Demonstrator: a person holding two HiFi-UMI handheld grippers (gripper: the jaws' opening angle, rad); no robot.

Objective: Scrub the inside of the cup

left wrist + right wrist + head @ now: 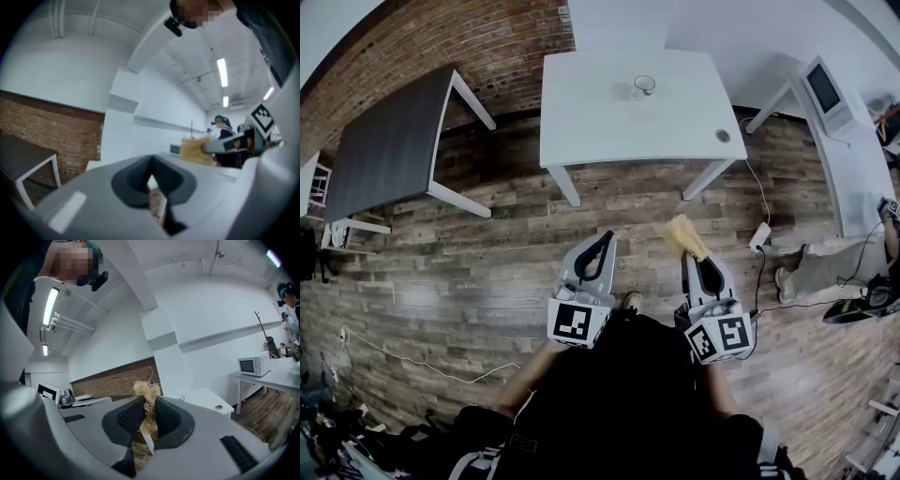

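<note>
A small clear glass cup (643, 87) stands near the far edge of the white table (600, 122), well ahead of both grippers; it also shows small in the right gripper view as the cup (181, 398). My right gripper (686, 251) is shut on a straw-coloured fibrous scrubber (683, 234), whose tuft (147, 394) sticks up between the black pads. My left gripper (607, 235) is held over the wood floor beside it, shut with nothing in it (151, 174). From the left gripper view the scrubber (195, 150) shows at the right.
A dark table (389, 145) stands at the left by the brick wall. A small round object (723, 136) lies on the white table's right side. A monitor (823, 91) sits on a desk at the right. Cables (761, 225) and a person's feet (787, 277) are on the floor at the right.
</note>
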